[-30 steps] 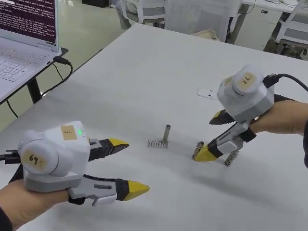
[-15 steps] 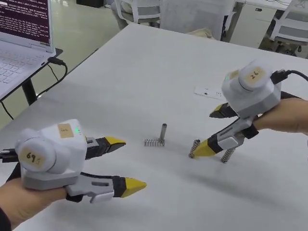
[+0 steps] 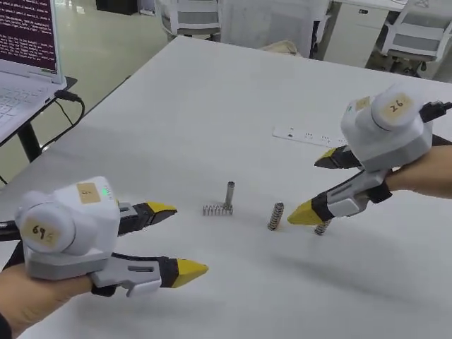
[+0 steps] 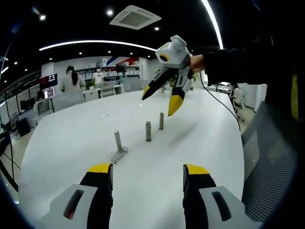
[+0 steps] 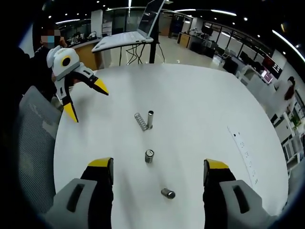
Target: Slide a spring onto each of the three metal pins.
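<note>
One bare metal pin (image 3: pixel 229 194) stands upright mid-table, and a loose spring (image 3: pixel 214 210) lies on its side touching the pin's base. Right of it stands a pin wearing a spring (image 3: pixel 275 216). A second sprung pin (image 3: pixel 322 227) is partly hidden behind my right gripper's lower finger. My right gripper (image 3: pixel 311 187) hovers open just right of the sprung pins, holding nothing. My left gripper (image 3: pixel 176 239) is open and empty at the near left, pointing toward the bare pin (image 4: pixel 117 140) and the spring (image 4: pixel 118 155). From the right gripper view, the bare pin (image 5: pixel 150 119) lies ahead of the right gripper (image 5: pixel 159 164).
A white table (image 3: pixel 212 106) carries a flat white strip (image 3: pixel 307 136) at the back right. A laptop (image 3: pixel 21 42) with a cable (image 3: pixel 70 99) sits on a stand off the table's left edge. Office chairs stand beyond the far edge.
The head camera has shifted. My right gripper has drawn back a little to the right, away from the nearer sprung pin. The left gripper, pins and spring have stayed put.
</note>
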Tool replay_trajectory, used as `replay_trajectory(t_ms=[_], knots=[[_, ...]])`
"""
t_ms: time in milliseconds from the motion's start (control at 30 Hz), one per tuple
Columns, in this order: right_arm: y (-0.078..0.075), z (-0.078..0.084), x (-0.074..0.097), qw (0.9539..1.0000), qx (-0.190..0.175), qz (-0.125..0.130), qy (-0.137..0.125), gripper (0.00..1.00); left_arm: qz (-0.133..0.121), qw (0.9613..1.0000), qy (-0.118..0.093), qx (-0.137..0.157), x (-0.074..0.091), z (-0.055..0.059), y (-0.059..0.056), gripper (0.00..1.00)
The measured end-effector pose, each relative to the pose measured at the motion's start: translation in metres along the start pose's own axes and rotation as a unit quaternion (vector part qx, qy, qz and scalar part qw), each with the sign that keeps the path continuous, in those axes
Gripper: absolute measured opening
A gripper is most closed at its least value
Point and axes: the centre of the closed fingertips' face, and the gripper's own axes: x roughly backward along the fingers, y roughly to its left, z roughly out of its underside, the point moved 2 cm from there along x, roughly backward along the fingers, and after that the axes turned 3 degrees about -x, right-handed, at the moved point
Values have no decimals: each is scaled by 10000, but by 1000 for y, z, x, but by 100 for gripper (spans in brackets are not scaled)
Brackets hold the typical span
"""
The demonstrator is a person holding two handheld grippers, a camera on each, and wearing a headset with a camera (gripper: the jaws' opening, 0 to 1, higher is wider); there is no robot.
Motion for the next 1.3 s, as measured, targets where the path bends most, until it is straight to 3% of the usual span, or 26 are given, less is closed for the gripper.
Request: replay_trajectory(t_ms=[633, 1300], knots=[[-2, 23, 31, 9977, -424, 379, -358, 76, 44, 10000, 74, -11, -6, 0, 2, 54], [27, 60, 50, 9903, -1016, 619, -722, 76, 82, 9999, 108, 3, -11, 3, 5, 53]])
